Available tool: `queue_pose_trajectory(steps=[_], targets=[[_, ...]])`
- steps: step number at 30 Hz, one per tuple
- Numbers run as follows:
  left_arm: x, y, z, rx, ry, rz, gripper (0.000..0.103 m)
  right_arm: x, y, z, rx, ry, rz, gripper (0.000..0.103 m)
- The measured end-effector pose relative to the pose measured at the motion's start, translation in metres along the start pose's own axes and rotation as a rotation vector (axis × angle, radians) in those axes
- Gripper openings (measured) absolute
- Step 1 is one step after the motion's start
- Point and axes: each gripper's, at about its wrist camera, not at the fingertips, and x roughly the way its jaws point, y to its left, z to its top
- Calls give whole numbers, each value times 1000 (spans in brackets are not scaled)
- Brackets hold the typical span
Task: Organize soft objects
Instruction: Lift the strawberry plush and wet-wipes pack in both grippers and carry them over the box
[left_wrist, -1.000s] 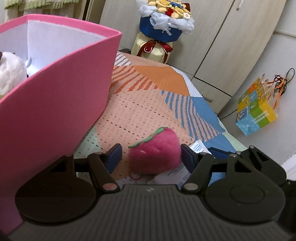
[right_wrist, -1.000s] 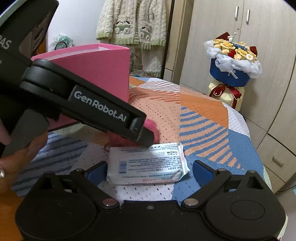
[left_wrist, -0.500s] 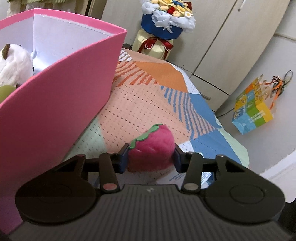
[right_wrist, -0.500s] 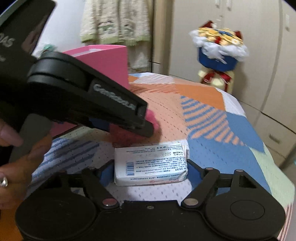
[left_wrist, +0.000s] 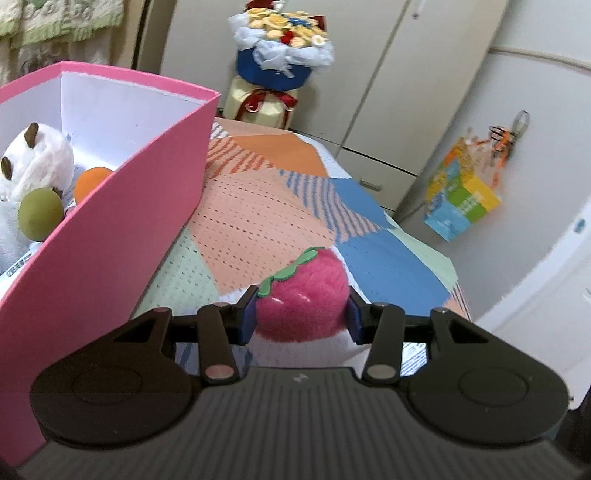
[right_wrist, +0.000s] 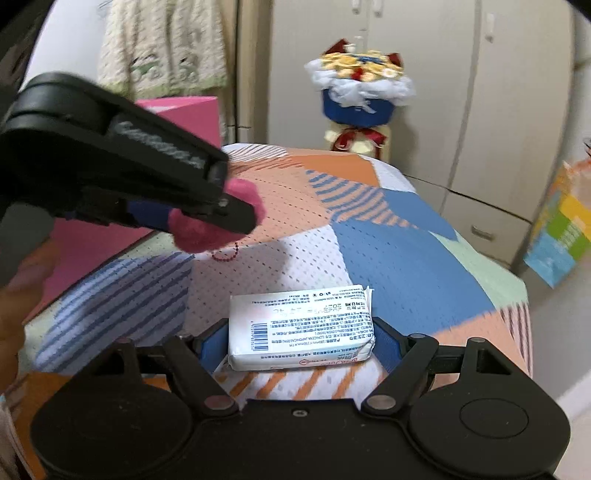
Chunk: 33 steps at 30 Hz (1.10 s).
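Note:
My left gripper (left_wrist: 300, 313) is shut on a pink plush strawberry (left_wrist: 304, 295) with a green leaf top and holds it above the bed. It also shows in the right wrist view (right_wrist: 221, 225), lifted, with a red bead chain hanging. My right gripper (right_wrist: 301, 341) is shut on a white tissue pack (right_wrist: 301, 326) with printed text and holds it off the bedspread. A pink box (left_wrist: 122, 206) stands at left, holding a white plush toy (left_wrist: 29, 173), a green ball (left_wrist: 40, 214) and an orange ball (left_wrist: 90, 181).
The patchwork bedspread (left_wrist: 266, 206) lies below. A flower bouquet (left_wrist: 280, 59) stands at the bed's far end by wardrobe doors (left_wrist: 436, 81). A colourful bag (left_wrist: 461, 199) hangs at right. Clothing (right_wrist: 162, 48) hangs behind the box.
Both grippers closed on their objects and lifted: the left on the strawberry, the right on the tissue pack. The box interior has come more into view.

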Motion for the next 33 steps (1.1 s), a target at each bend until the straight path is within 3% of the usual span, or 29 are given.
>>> queue_pose_trajectory(steps=[13, 26, 33], targets=[[-76, 11, -39, 128, -43, -159, 46, -55, 11, -42, 202, -14, -181, 83], [-133, 41, -65, 231, 77, -283, 46, -100, 50, -60, 254, -14, -221, 83], [-164, 63, -65, 271, 186, -341, 46, -123, 64, -64, 367, 44, -149, 83]])
